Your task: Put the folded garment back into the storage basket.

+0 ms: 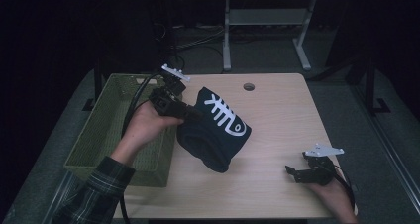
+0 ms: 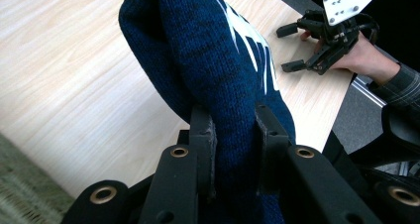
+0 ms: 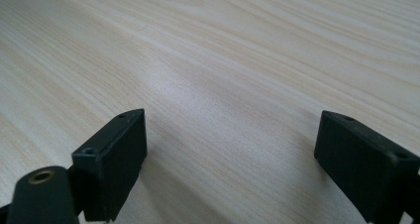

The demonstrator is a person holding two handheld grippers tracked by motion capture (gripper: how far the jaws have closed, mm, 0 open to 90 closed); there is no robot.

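Note:
A dark blue knitted garment [image 1: 214, 130] with a white fishbone design hangs above the wooden table [image 1: 277, 115], its lower end near the tabletop. My left gripper [image 1: 190, 112] is shut on its upper left edge; in the left gripper view the knit [image 2: 213, 60] is bunched and pinched between the two black pads [image 2: 204, 135]. My right gripper [image 1: 293, 172] rests near the table's front right corner, jaws wide apart with bare wood between them [image 3: 228, 149]. It shows too in the left gripper view, the right gripper [image 2: 291, 48] held in a hand.
A green woven basket [image 1: 99, 135] stands along the table's left side, just under my left hand. A round cable hole [image 1: 248, 86] lies near the far edge. Beyond the table stand a grey desk frame [image 1: 267, 30] and cables on the floor.

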